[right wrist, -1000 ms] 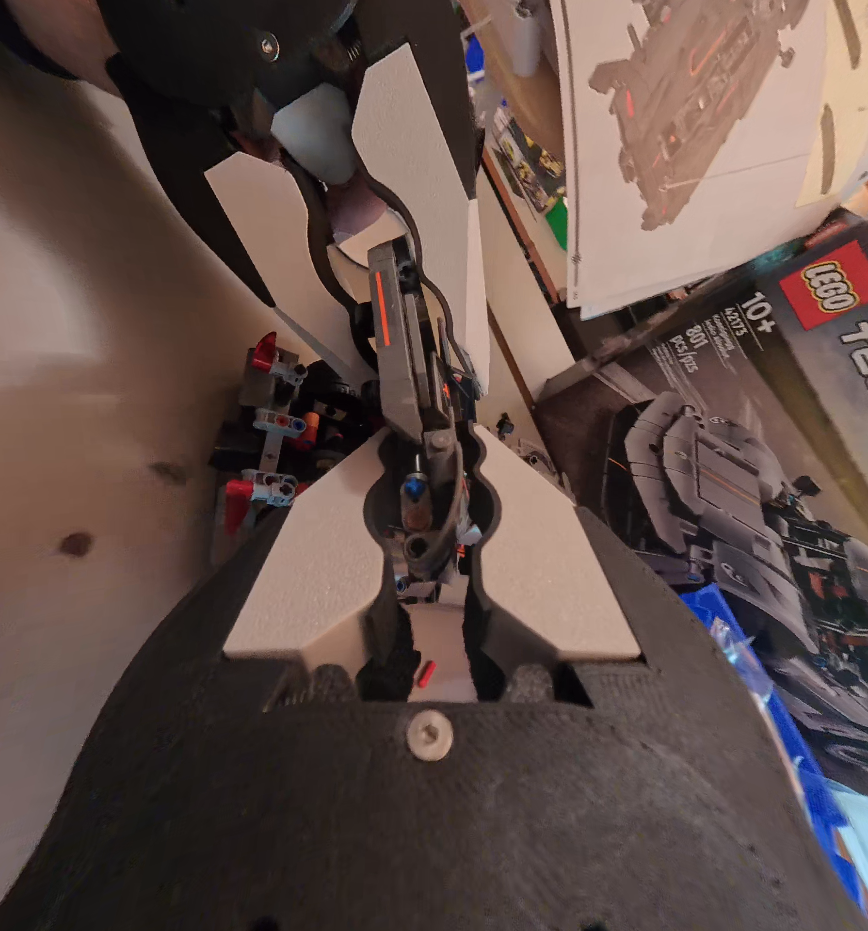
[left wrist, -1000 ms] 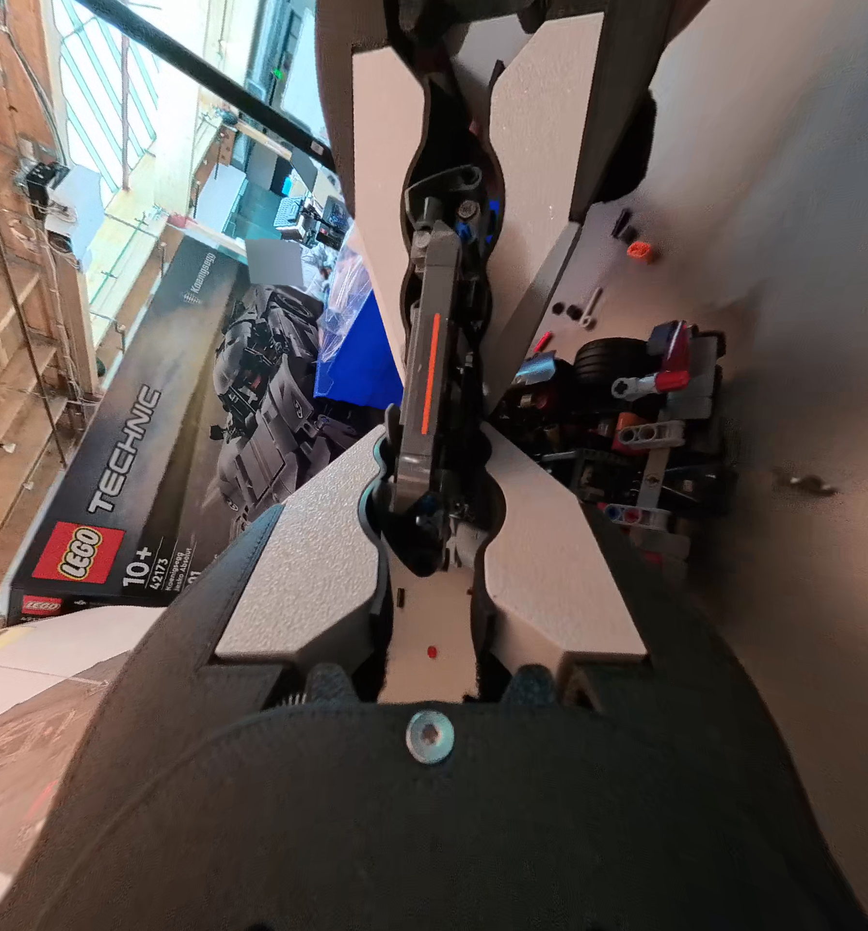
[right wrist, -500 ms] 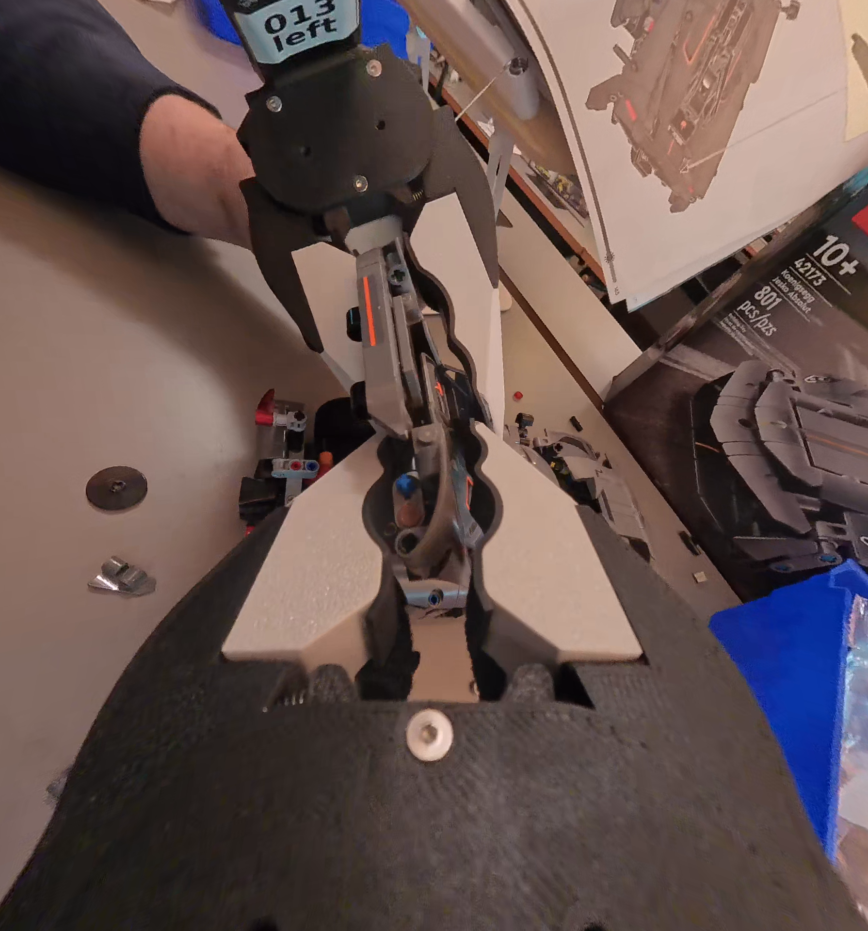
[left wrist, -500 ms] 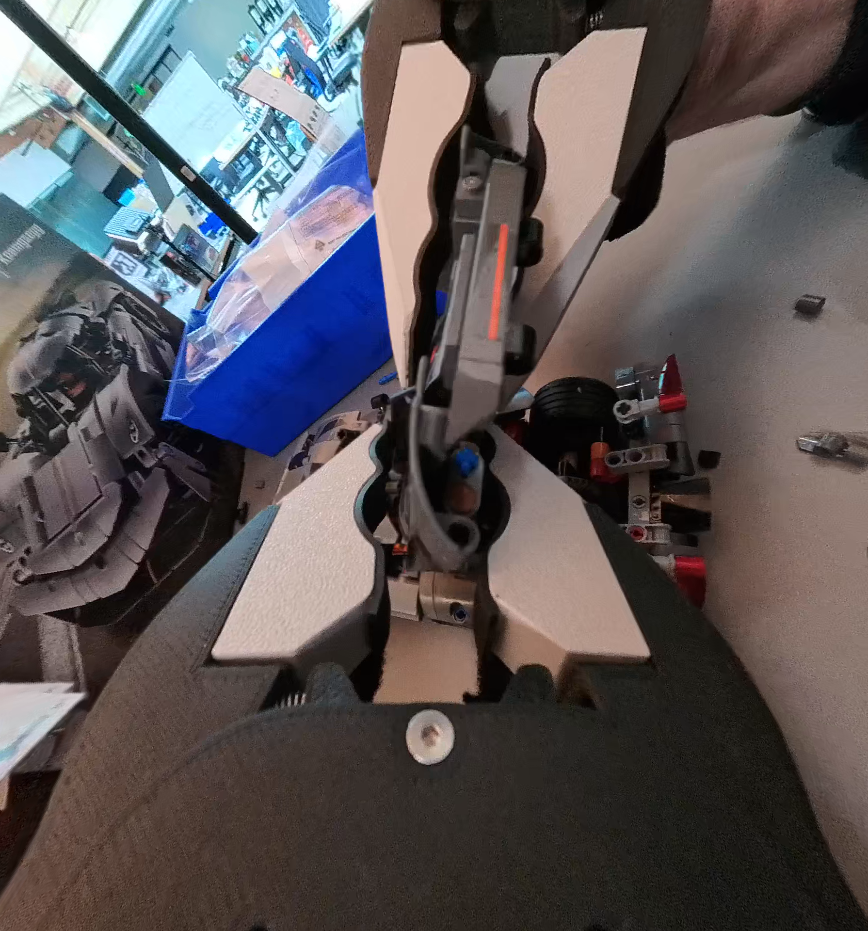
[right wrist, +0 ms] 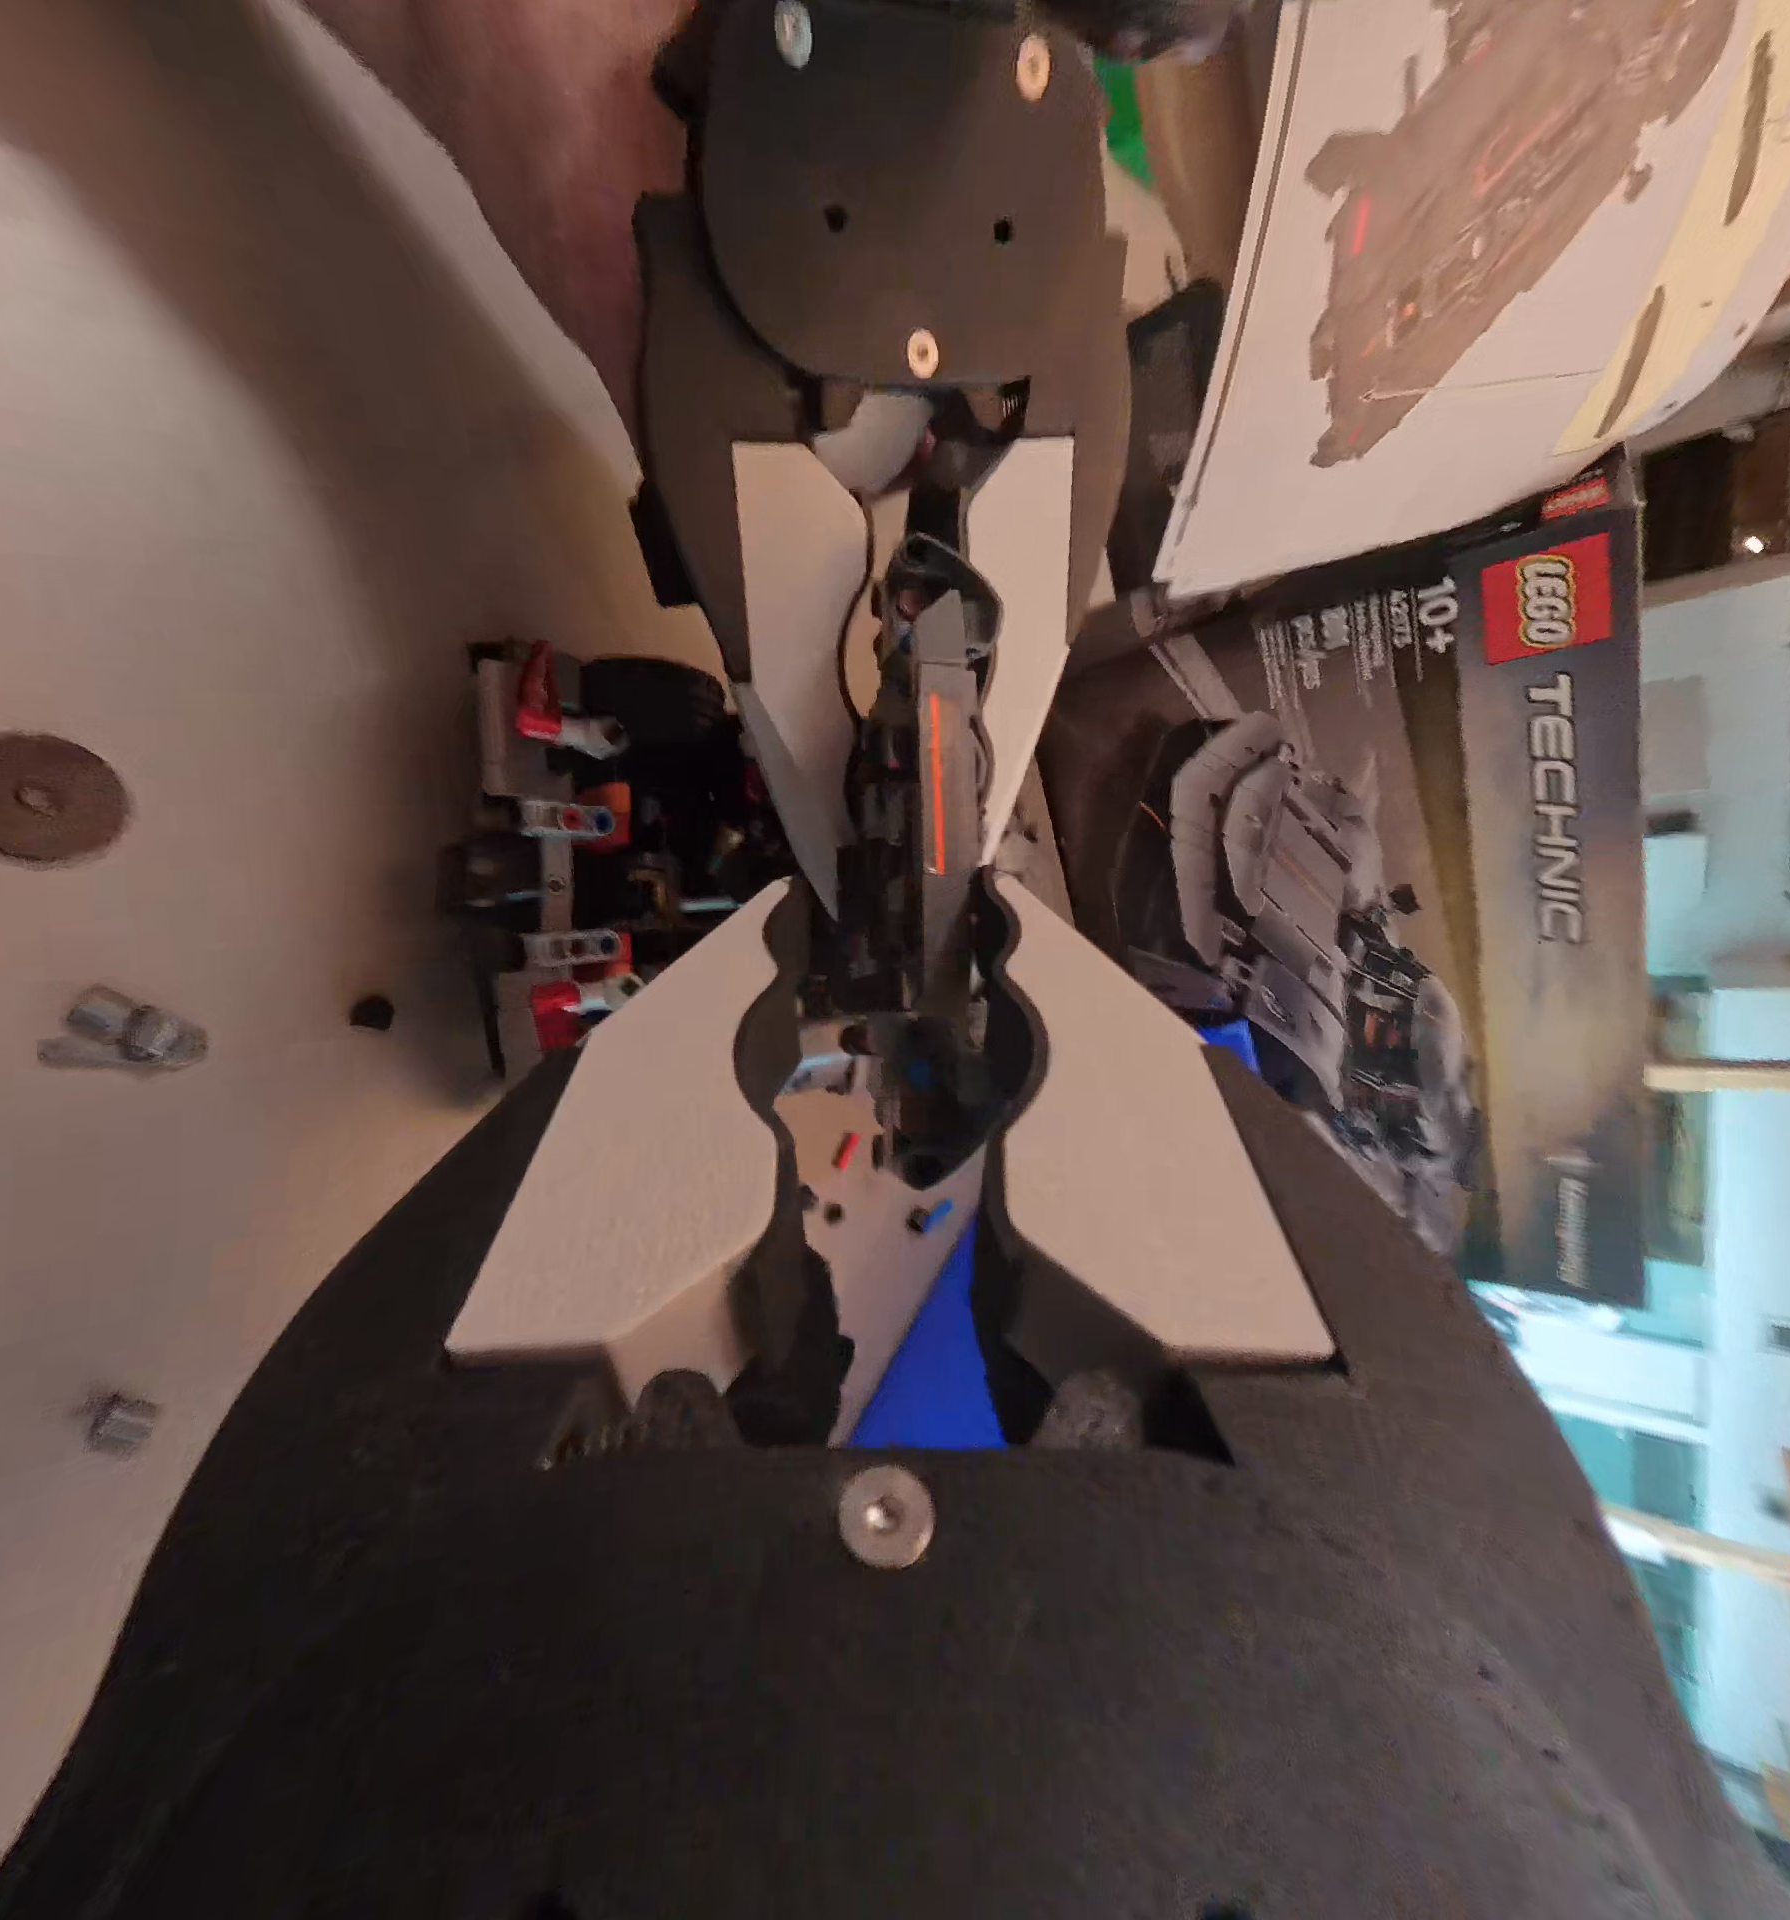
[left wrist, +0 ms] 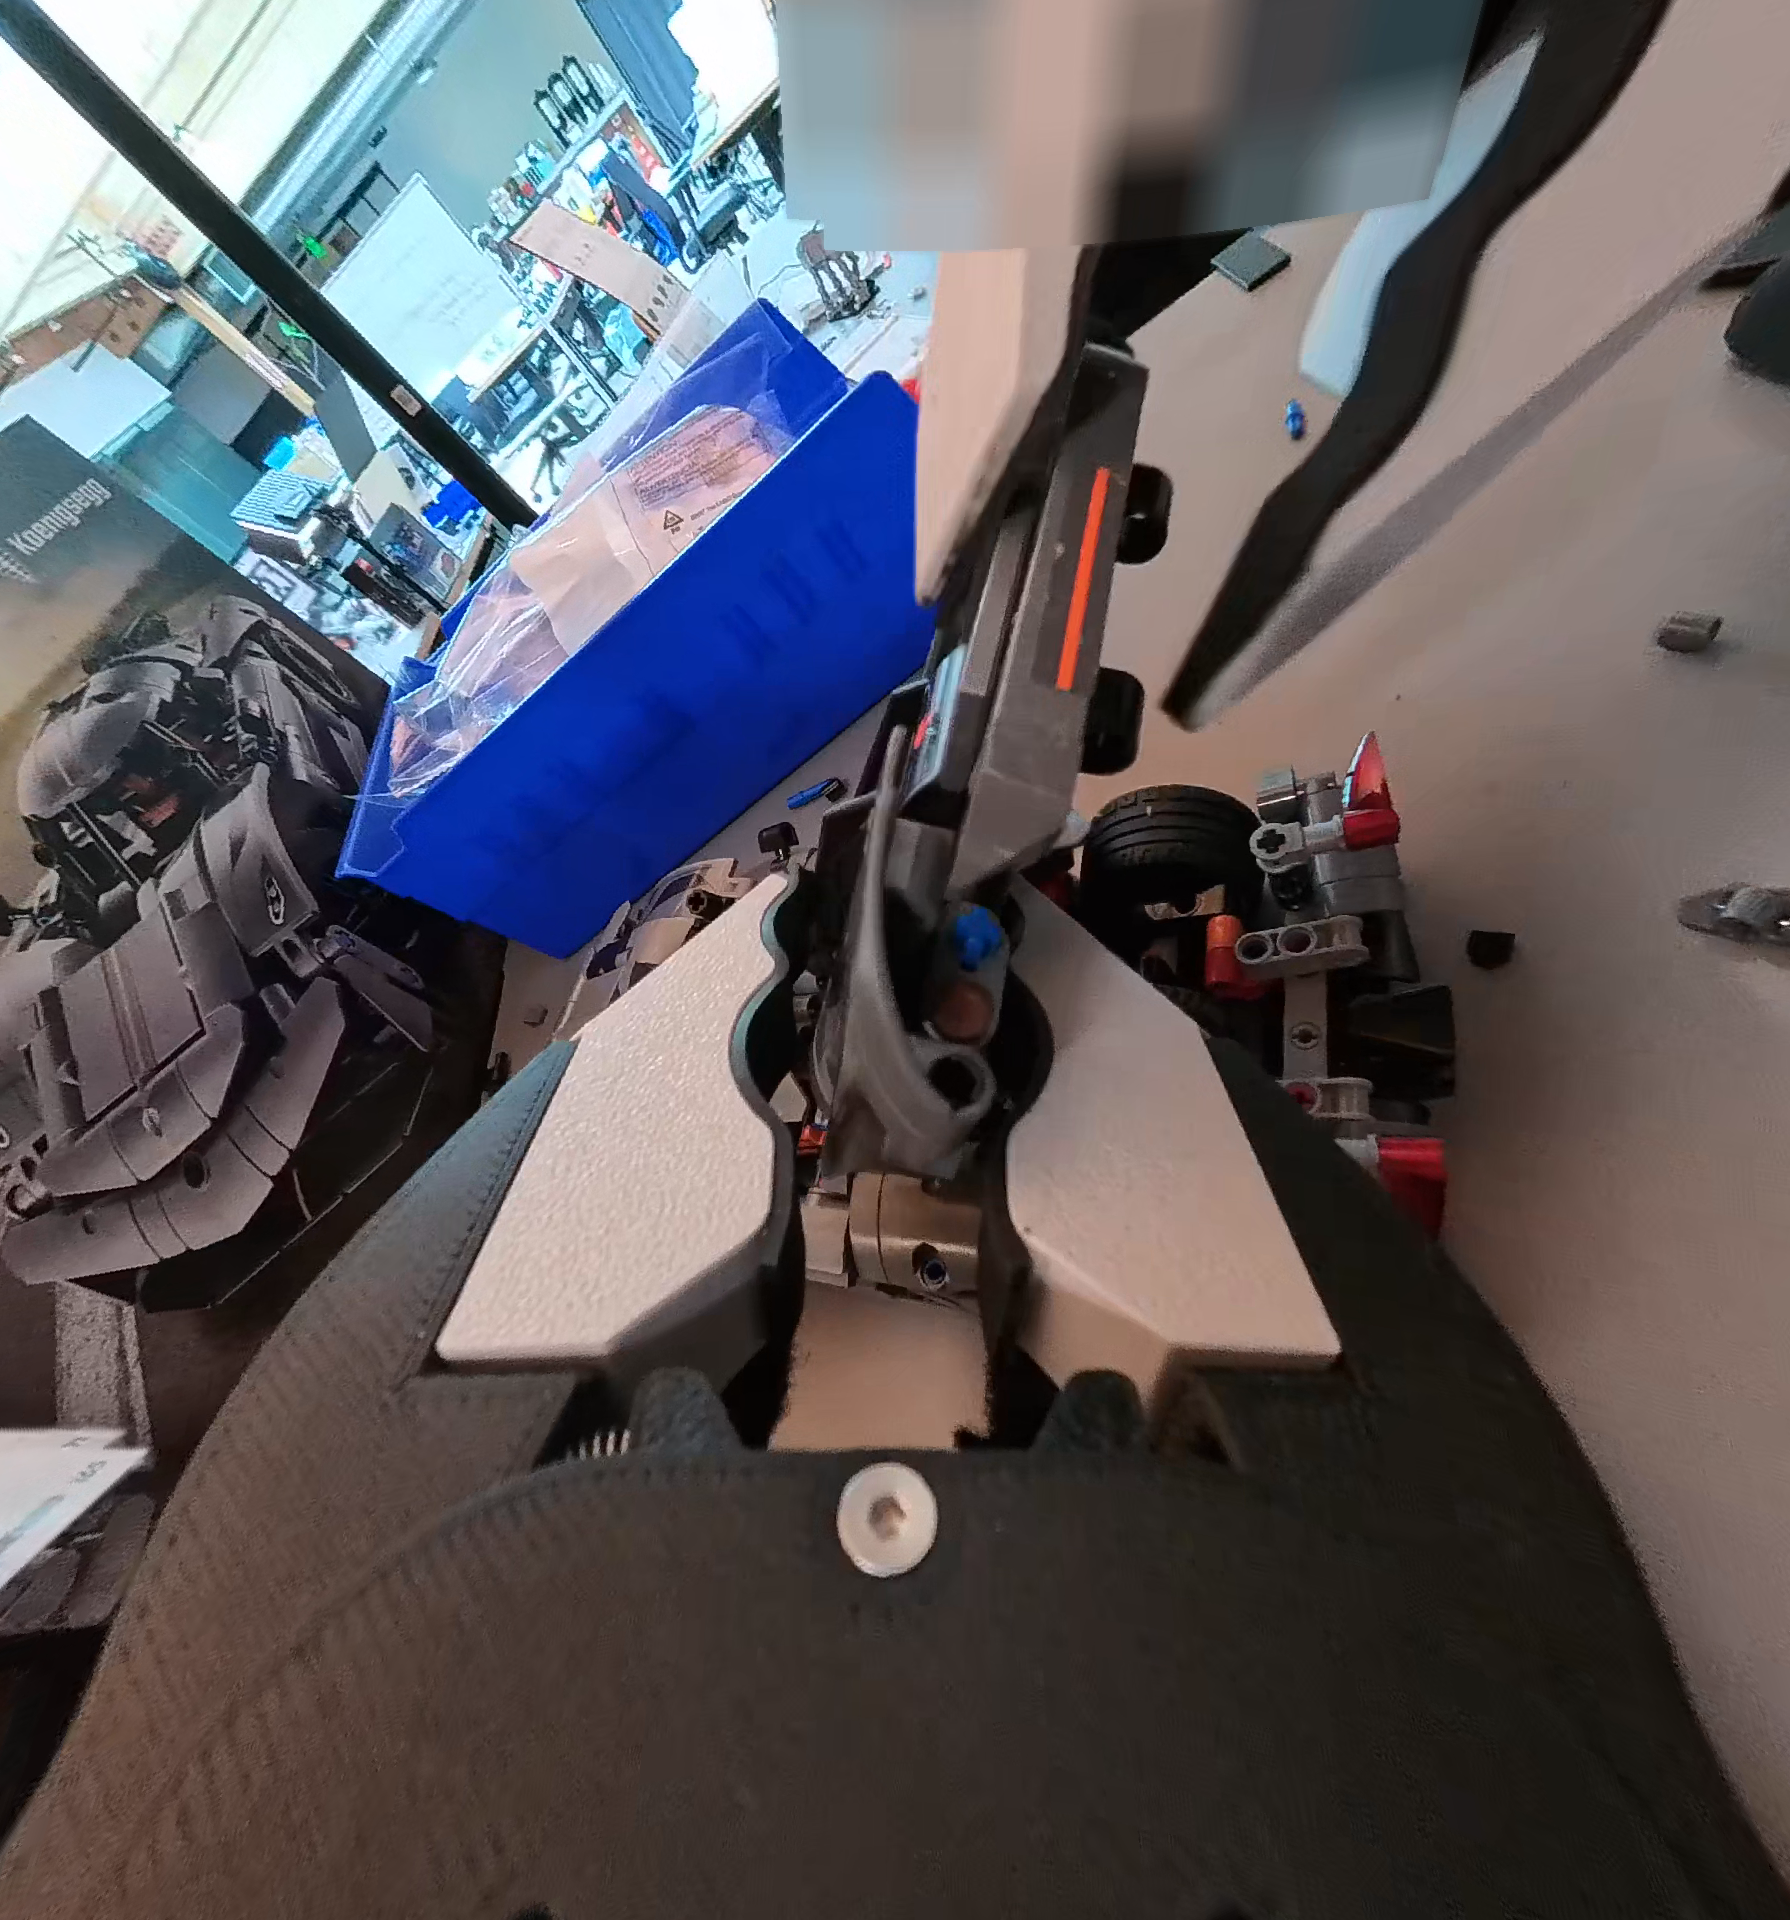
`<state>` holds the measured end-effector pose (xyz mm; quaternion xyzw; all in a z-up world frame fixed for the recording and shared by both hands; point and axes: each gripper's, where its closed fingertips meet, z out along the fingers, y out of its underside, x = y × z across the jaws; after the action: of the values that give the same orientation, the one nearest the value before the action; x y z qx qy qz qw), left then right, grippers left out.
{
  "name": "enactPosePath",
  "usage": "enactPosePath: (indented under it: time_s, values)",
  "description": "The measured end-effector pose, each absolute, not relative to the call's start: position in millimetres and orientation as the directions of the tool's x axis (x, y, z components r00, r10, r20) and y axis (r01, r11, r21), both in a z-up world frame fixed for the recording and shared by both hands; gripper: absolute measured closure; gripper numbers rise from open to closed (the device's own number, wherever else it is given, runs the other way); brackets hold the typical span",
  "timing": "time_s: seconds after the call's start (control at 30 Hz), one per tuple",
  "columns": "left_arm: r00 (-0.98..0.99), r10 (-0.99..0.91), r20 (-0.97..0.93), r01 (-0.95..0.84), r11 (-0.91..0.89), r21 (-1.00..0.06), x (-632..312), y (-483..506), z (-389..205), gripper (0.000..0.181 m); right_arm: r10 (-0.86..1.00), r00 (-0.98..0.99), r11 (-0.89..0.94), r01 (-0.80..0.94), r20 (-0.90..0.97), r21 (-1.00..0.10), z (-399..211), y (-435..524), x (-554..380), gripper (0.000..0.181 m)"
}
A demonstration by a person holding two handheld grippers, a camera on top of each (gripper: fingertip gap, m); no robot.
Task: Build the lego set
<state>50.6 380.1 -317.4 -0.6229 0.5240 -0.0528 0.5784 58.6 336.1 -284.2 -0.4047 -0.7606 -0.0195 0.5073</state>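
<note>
A long grey Lego panel assembly (left wrist: 1036, 665) with an orange stripe is held between both grippers above the table. My left gripper (left wrist: 901, 914) is shut on its curved end, where a blue pin shows. My right gripper (right wrist: 896, 894) is shut on the other end of the assembly (right wrist: 932, 790). In the right wrist view the left gripper's black body (right wrist: 870, 208) faces me head-on. In the left wrist view the right gripper's white pad (left wrist: 1005, 395) lies against the panel. The part-built chassis (left wrist: 1306, 935) with a black wheel (left wrist: 1161, 842) lies on the table beneath; it also shows in the right wrist view (right wrist: 579, 831).
A blue bin (left wrist: 662, 675) holding plastic bags stands left of the chassis. The set's box (right wrist: 1442, 831) and an open instruction booklet (right wrist: 1493, 260) lie beyond. Small loose pieces (right wrist: 122, 1029) and a round disc (right wrist: 34, 795) lie on the pale table (left wrist: 1649, 1351). Tip to tip, the grippers are about 6 centimeters apart.
Both grippers kept hold of the assembly while turning it. The right view has rolled, so the left gripper now points straight at it. In the left view the right gripper has come closer.
</note>
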Motion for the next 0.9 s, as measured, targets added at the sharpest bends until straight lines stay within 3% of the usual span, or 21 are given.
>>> enactPosePath:
  time_s: [0.07, 0.17, 0.23, 0.33, 0.73, 0.9]
  values:
    - [0.443, -0.709, -0.549, -0.595, 0.226, -0.771, 51.4, 379.9, -317.8, 0.151, 0.554, -0.162, 0.667, 0.673, 0.817, -0.319, -281.3, 342.1, 57.7, 0.159]
    - [0.441, -0.706, -0.555, -0.6, 0.228, -0.767, 52.0, 379.9, -318.6, 0.15, 0.619, -0.207, 0.629, 0.709, 0.758, -0.32, -284.7, 332.7, 55.0, 0.166]
    - [0.436, -0.694, -0.573, -0.616, 0.235, -0.752, 51.4, 380.8, -319.3, 0.15, 0.588, -0.259, 0.608, 0.766, 0.766, -0.208, -285.7, 339.0, 60.2, 0.171]
    - [0.438, -0.699, -0.565, -0.609, 0.231, -0.758, 52.2, 380.9, -321.4, 0.148, 0.677, -0.238, 0.525, 0.819, 0.697, -0.231, -287.3, 335.7, 59.3, 0.172]
    - [0.464, -0.633, -0.62, -0.609, 0.281, -0.742, 48.7, 384.1, -322.1, 0.132, 0.498, -0.093, 0.488, 0.852, 0.862, -0.191, -296.5, 338.9, 59.0, 0.172]
    - [0.479, -0.59, -0.65, -0.605, 0.314, -0.732, 50.4, 383.2, -312.5, 0.109, 0.457, -0.084, 0.521, 0.832, 0.885, -0.19, -289.5, 334.5, 55.9, 0.172]
